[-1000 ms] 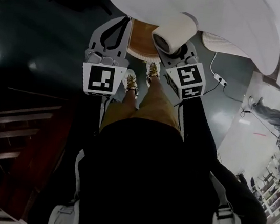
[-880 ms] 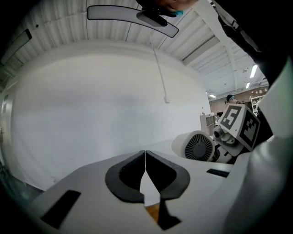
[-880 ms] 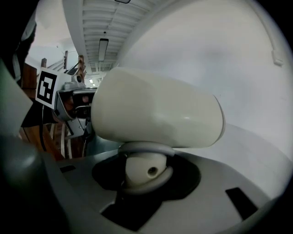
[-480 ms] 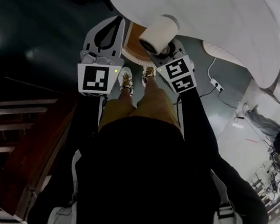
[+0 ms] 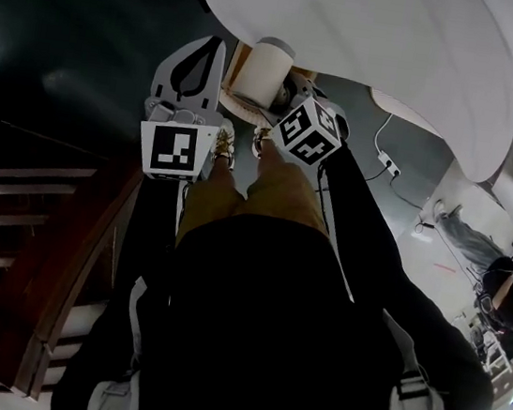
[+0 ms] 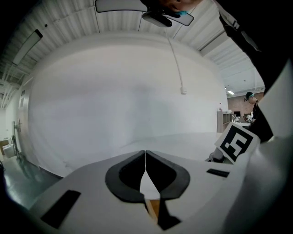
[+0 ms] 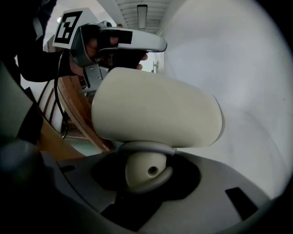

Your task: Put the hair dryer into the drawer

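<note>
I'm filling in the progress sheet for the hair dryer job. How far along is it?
Done: the pick-up. The right gripper is shut on the cream hair dryer by its handle. In hand: the dryer is held in the air at the edge of the white table. Left: the whole placing. No drawer shows in any view, and the left gripper is shut and empty.

Both claws are recorded as pale grey shells lined with black pads: left claw, right claw. Each is fitted with a white marker cube printed with black squares. A black long-sleeved top, mustard trousers and light patterned shoes are worn. White buckled straps are noted.
</note>
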### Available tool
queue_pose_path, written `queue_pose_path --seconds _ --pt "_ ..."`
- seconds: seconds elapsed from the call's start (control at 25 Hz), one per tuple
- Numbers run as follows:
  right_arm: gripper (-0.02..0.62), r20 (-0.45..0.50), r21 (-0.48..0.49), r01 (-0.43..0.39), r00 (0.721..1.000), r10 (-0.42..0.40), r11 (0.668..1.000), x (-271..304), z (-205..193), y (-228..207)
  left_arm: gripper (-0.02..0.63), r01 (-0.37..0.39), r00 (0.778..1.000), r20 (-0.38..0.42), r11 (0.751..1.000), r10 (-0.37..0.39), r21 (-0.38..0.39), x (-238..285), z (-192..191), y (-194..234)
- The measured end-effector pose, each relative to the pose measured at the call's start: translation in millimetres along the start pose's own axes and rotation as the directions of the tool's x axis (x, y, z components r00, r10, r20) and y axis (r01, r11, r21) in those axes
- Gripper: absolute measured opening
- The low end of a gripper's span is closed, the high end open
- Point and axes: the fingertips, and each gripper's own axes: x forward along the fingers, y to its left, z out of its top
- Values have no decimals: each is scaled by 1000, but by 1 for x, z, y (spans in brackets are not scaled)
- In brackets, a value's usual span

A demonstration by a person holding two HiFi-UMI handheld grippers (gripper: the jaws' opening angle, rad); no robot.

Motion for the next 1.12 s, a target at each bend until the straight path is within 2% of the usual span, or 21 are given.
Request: queue_pose_path --seconds 0.24,0.56,0.88,1.12 --pt "201 -106 -106 -99 991 88 989 19 -18 15 18 -10 999 -45 1000 10 12 -5 -15 2" --pt "202 -237 -107 -193 958 164 975 50 -56 19 18 -46 995 -88 999 45 -3 -11 -30 2" --pt "201 -352 -116 -259 914 204 959 78 -97 20 18 -42 991 -125 999 42 4 -17 -41 -3" --pt "201 -420 -110 -235 891 169 966 93 -123 10 18 -33 989 -141 999 31 -15 -27 -52 -11"
